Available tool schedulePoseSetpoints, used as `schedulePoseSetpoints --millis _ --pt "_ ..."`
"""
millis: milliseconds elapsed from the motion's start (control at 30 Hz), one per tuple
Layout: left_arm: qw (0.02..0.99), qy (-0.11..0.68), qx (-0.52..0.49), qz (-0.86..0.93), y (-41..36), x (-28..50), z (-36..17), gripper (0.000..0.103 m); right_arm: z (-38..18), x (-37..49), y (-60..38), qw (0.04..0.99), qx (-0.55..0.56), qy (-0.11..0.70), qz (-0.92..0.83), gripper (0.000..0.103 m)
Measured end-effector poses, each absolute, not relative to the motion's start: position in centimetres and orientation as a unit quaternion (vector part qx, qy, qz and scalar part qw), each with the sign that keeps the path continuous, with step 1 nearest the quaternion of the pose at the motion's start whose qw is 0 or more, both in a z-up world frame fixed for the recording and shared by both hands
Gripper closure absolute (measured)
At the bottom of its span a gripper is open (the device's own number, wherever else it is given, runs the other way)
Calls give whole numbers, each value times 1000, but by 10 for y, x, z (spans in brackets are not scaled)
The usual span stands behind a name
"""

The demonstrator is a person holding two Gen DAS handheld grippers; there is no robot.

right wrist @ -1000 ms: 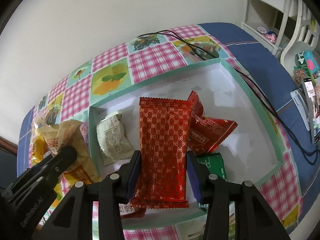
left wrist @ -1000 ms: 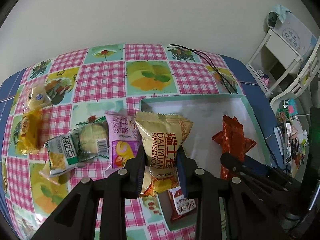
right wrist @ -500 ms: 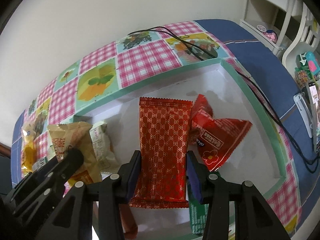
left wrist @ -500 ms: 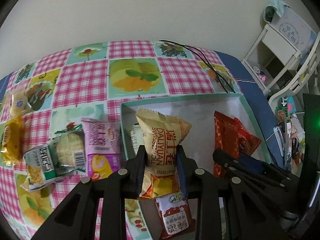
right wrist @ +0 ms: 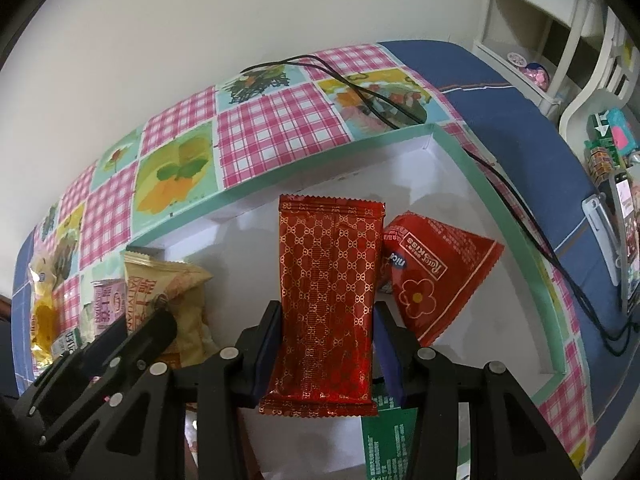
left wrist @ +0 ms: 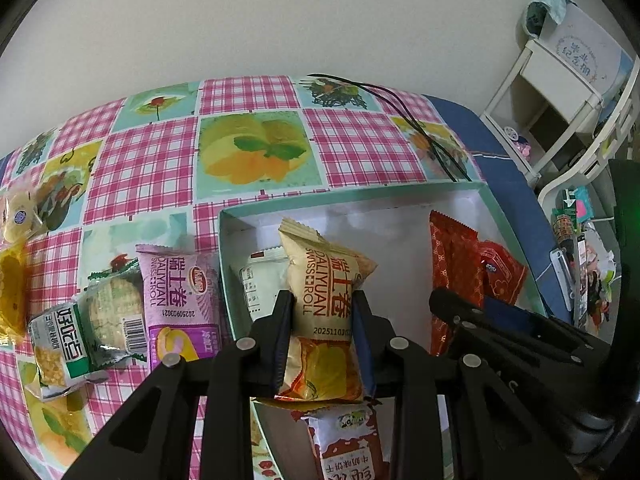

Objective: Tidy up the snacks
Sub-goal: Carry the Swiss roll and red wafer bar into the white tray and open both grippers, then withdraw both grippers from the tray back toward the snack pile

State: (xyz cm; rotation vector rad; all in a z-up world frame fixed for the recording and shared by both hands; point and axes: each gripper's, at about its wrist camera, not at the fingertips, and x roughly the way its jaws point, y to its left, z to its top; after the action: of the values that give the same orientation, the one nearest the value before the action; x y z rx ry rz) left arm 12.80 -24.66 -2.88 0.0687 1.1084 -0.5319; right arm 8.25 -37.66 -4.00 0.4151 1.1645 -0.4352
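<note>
My left gripper [left wrist: 322, 308] is shut on a tan Swiss roll packet [left wrist: 326, 284] and holds it over the left part of the white box with a mint-green rim [left wrist: 340, 200]. My right gripper [right wrist: 326, 320] is shut on a flat red patterned packet [right wrist: 326, 280] and holds it over the box's middle; the box rim also shows in the right wrist view [right wrist: 472, 164]. In the box lie a white packet [left wrist: 256, 280], a red triangular packet [right wrist: 436, 276], a green packet [right wrist: 384, 432] and a red-and-white packet [left wrist: 348, 444].
On the checked tablecloth left of the box lie a purple Swiss roll packet [left wrist: 180, 300], a green-and-clear cracker packet [left wrist: 92, 328] and yellow packets [left wrist: 16, 256]. A black cable [right wrist: 360, 92] runs past the box's far right corner. White shelves [left wrist: 560, 92] stand at the right.
Both grippers have moved forward over the box with their packets still held. The tan packet has shifted from above the box's left rim to over the inside.
</note>
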Motion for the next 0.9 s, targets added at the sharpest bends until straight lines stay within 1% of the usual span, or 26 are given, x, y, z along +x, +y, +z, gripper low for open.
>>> schedulePoseSetpoints --millis 300,400,500,567,633,800,867,900 --pt "813 524 26 -253 -248 131 -29 72 -40 83 -377 790 195 545 -204 55" --pt "811 528 20 -252 -245 132 -26 68 -39 82 -376 789 193 546 -205 54" --pt "811 529 15 -250 -242 131 -21 63 -37 80 -377 790 194 544 -206 50" --pt "810 530 13 -251 -240 129 -17 62 -33 77 -377 792 192 542 -208 48" --pt "810 530 9 -252 -237 128 -13 57 -30 73 -377 793 191 540 -206 45" --pt "808 535 5 -246 -229 122 -5 54 -23 65 -374 793 185 543 -203 45" --pt "810 536 12 -237 -226 121 -3 51 -22 62 -374 792 182 545 -203 45" --pt "811 537 17 -230 -223 120 -3 48 -22 60 -373 792 181 547 -203 45"
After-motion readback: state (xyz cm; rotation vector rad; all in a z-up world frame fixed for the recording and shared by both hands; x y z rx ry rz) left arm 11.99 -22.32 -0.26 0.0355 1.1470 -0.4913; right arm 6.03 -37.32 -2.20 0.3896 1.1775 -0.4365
